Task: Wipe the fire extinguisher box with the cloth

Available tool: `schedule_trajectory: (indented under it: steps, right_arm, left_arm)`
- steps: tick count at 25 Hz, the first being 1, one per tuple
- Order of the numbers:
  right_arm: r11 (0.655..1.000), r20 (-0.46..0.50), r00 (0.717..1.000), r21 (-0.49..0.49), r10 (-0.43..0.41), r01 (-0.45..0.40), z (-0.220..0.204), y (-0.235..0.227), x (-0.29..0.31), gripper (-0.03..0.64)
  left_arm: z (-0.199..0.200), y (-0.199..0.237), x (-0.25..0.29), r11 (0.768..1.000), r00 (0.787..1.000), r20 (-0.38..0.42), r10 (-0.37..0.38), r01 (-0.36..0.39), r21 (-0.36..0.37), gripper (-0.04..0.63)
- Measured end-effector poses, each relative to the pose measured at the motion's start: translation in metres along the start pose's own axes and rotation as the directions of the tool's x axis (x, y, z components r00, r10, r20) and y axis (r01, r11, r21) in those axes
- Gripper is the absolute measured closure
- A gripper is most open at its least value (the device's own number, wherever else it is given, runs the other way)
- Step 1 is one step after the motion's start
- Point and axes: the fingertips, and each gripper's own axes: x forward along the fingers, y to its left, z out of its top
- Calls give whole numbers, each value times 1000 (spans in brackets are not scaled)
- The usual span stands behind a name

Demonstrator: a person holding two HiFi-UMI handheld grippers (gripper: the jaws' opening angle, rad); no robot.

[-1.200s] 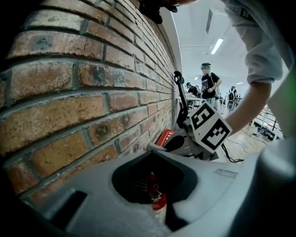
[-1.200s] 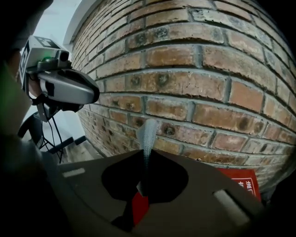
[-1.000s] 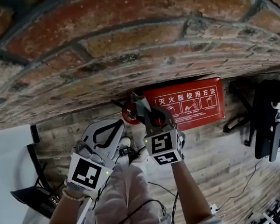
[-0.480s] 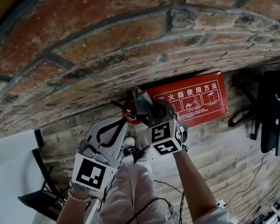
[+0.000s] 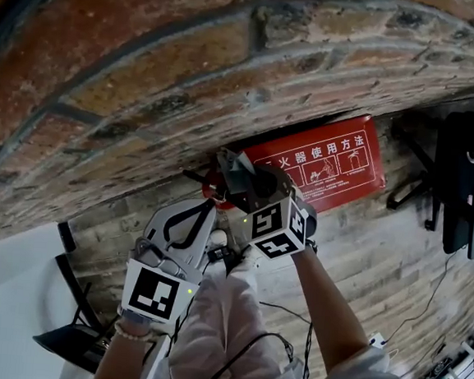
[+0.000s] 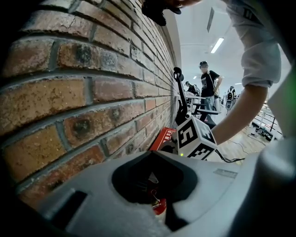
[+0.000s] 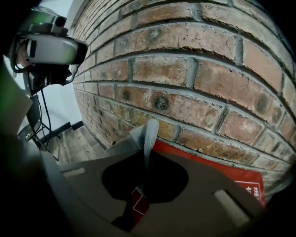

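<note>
1. Two grippers low against brick wall [image 5: 148, 78], close to wooden floor [image 5: 379, 263], seen steeply from above.
2. Right gripper [image 5: 236, 180]: clamped on grey cloth [image 5: 227, 166], folded strip poking out past the jaw tips, plain in the right gripper view.
3. Fire extinguisher box [image 5: 329, 172]: red, white instruction print on its face, set at the foot of the wall. Cloth at the box's left end, up at the edge next to the bricks. Probably touching, not confirmable.
4. Left gripper [image 5: 203, 213]: jaws pressed together, nothing between them. Parked just beside and below the right one, off the box.
5. Change over the last second: cloth end nudged slightly up and toward the wall, from over the box's left corner to tight against the brick line. Part of that shift probably head-camera tilt. No real move from the left gripper.
6. Meaning for the task: reads as wiping under way on the left end and top edge. Small stroke only, so most of the red face to the right presumably still to cover.
7. Next, as a guess: drag the cloth rightward along the face, pinch kept firm to avoid losing the strip on the rough bricks.
</note>
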Motion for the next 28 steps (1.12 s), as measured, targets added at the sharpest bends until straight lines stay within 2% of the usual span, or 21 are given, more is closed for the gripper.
schedule_trajectory:
  steps: [16, 28]
  right_arm:
    - [999, -4, 999, -2, -33, 33, -13, -25, -8, 598]
    - [996, -21, 996, -14, -92, 92, -31, -59, -22, 598]
  left_arm:
    - [5, -12, 15, 999, 1000, 1, -30, 29, 17, 598]
    - [4, -26, 26, 998, 998, -6, -60, 60, 22, 598]
